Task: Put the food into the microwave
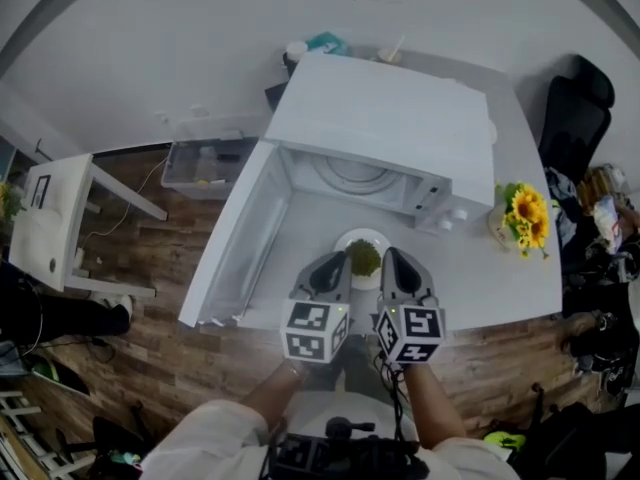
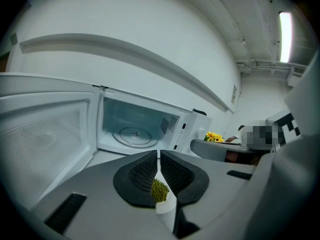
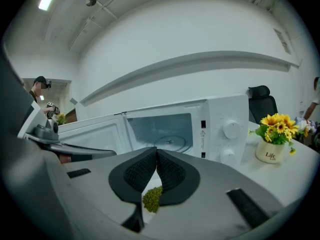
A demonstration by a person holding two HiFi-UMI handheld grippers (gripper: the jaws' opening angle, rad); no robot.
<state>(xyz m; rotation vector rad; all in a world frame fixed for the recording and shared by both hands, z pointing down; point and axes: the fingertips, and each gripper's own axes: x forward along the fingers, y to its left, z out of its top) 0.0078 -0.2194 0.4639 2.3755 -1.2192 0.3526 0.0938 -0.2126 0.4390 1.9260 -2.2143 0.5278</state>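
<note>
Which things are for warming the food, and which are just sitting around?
For the job: open microwave, broccoli, its white plate.
Just lying about: sunflower pot, black chair, clear box on the floor.

Head view looks down; gripper views face microwave.

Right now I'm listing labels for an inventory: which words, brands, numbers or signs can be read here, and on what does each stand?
"Life": on the front of the white flower pot, in the right gripper view; the smaller print under it is too blurred to read.
Sticker on the microwave front: a warning triangle shows, but its text is too small to read.
Nothing else is legible.
</note>
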